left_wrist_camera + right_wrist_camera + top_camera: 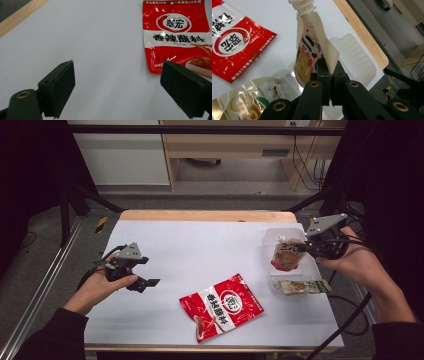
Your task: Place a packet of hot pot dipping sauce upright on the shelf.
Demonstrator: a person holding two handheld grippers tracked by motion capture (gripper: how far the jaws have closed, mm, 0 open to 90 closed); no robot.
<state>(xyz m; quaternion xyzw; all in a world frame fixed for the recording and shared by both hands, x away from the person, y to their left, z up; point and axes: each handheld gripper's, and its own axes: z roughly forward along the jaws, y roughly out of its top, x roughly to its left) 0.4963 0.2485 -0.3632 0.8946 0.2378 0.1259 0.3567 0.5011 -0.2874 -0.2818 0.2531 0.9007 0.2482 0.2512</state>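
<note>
Bench (165, 245): white top, wood edge showing at far side. Wide bare area centre and left; goods crowd the right edge.

R gripper (303, 248): jaws closed on edge of spout pouch (287, 254), pinching the flat side seam, seen close in right gripper view (308, 60). Pouch hangs over clear tray (274, 238) at bench's right edge. Long axis roughly upright, slightly tilted; spout (279, 239) up, body down into tray. Print on pouch dark on cream/orange, not legible.

Second pack (301, 286) lies flat in the tray's near part, long axis across the bench, label too small to read.

Red sachet (221, 306) flat on bench near front edge, centre-right, set diagonal, well apart from tray. Left gripper view reads "翠宏" in the roundel and "香辣蘸料" on the white band (176, 37).

L gripper (150, 281): jaws open, nothing between, over bare bench left of sachet.
</note>
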